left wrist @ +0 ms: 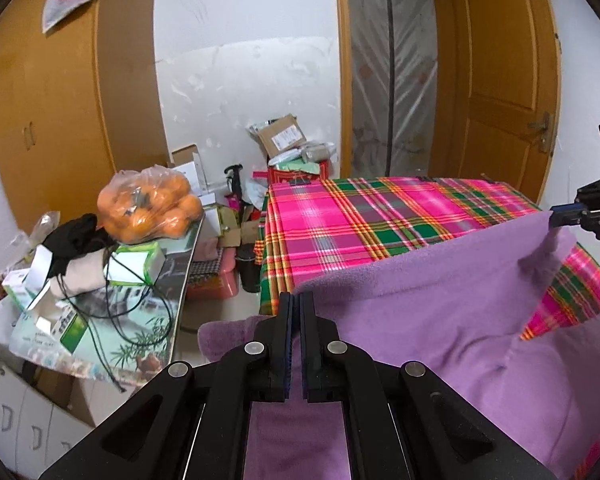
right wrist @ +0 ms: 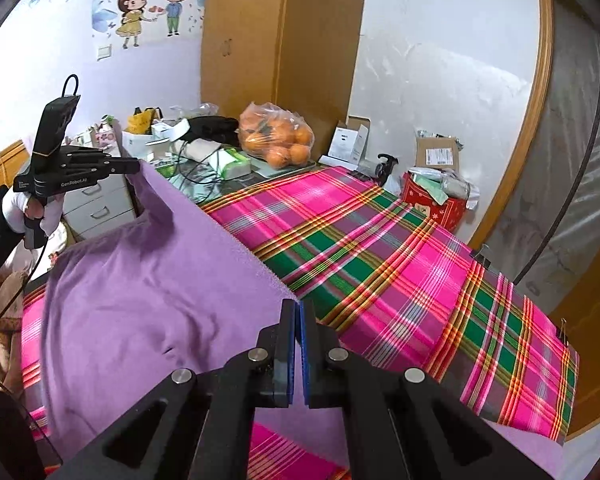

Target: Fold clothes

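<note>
A purple fleece garment (left wrist: 440, 320) is held up over the table with the pink and green plaid cloth (left wrist: 340, 224). My left gripper (left wrist: 298, 300) is shut on one end of its raised top edge. The right gripper (left wrist: 556, 216) pinches the other end at the far right of the left wrist view. In the right wrist view, my right gripper (right wrist: 299, 306) is shut on the garment (right wrist: 140, 280). There the left gripper (right wrist: 134, 167), in a white-gloved hand, holds the far corner. The edge runs fairly taut between them and the rest hangs down onto the plaid cloth (right wrist: 400, 272).
A cluttered side table (left wrist: 172, 292) stands left of the plaid one, with a bag of oranges (left wrist: 152, 208), cables and small boxes. Cardboard boxes (left wrist: 282, 136) and a red box (right wrist: 432, 204) pile up at the far end. A wooden door (left wrist: 500, 60) is beyond.
</note>
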A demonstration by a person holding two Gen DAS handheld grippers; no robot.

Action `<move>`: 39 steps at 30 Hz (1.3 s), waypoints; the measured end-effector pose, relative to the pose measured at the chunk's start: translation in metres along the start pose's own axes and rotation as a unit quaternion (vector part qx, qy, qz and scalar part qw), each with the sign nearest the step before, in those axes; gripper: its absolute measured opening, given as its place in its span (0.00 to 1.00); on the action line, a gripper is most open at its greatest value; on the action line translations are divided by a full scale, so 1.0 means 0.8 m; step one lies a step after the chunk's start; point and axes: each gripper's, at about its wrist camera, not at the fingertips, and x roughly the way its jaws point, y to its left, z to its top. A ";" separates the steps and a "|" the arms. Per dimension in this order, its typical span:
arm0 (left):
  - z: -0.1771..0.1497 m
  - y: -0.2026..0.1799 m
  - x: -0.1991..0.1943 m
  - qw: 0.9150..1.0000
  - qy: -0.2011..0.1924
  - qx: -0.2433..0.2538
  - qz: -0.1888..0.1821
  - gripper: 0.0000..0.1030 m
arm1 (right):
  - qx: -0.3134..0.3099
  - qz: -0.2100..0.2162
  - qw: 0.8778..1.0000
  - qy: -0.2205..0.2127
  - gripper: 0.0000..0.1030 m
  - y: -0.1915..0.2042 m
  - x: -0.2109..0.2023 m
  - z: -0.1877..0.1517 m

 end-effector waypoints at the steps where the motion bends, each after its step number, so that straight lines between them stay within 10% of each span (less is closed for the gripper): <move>1: -0.006 -0.002 -0.010 1.000 -0.004 -0.001 0.001 0.03 | -0.004 -0.001 1.000 -0.001 0.02 0.007 -0.007 -0.004; 13: -0.092 -0.029 -0.095 0.999 -0.018 -0.029 0.002 0.03 | -0.001 0.009 1.000 0.006 0.02 0.090 -0.057 -0.084; 31: -0.218 -0.030 -0.089 0.980 0.048 -0.191 -0.012 0.05 | 0.048 0.027 0.996 0.075 0.09 0.126 -0.020 -0.191; 35: -0.222 -0.023 -0.103 0.971 0.040 -0.235 -0.014 0.13 | 0.032 0.023 0.997 0.067 0.26 0.132 -0.027 -0.195; 39: -0.215 -0.012 -0.109 0.958 0.019 -0.285 -0.031 0.45 | 0.007 0.017 0.998 0.060 0.36 0.141 -0.030 -0.194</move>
